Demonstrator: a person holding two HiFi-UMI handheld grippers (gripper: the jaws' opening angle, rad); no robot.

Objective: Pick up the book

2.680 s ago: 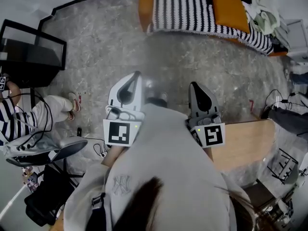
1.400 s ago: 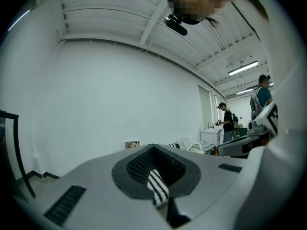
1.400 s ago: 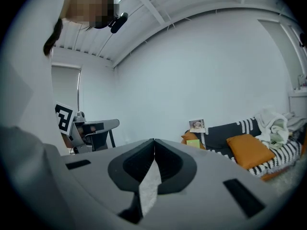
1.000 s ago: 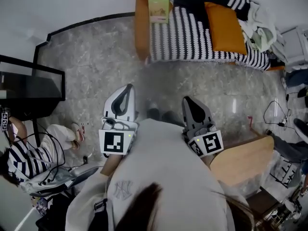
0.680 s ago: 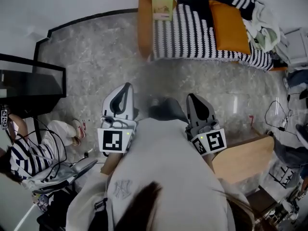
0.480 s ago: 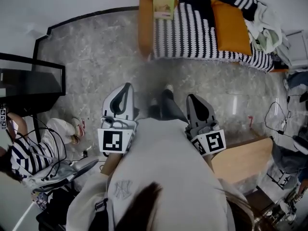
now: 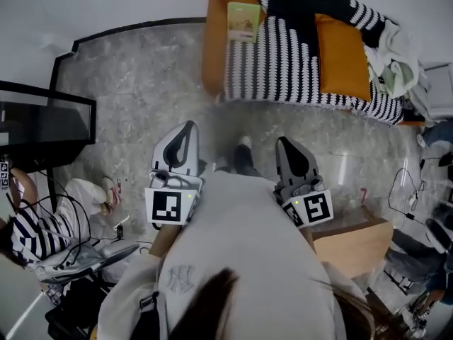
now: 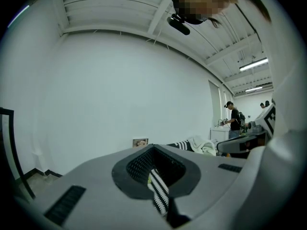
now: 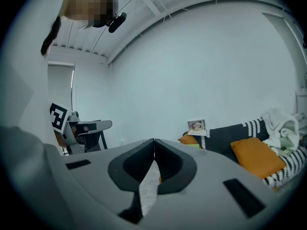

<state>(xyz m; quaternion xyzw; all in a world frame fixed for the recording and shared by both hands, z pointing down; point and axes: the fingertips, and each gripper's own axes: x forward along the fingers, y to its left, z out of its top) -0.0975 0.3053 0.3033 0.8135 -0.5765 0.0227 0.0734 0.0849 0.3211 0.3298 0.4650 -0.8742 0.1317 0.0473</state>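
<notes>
Evidently both tools are clenched on nothing: the left gripper (image 7: 185, 127) and the right gripper (image 7: 288, 144) are held side by side over the grey floor (image 7: 134, 91), each with its jaws pressed together at the tips. Well beyond them, the book (image 7: 243, 21), green-covered, lies at the far left end of the orange sofa (image 7: 212, 55), just beside the striped blanket (image 7: 283, 41). It seems to lie flat, though it is small in the view.

Bright even light, fisheye-warped edges, dark corners
</notes>
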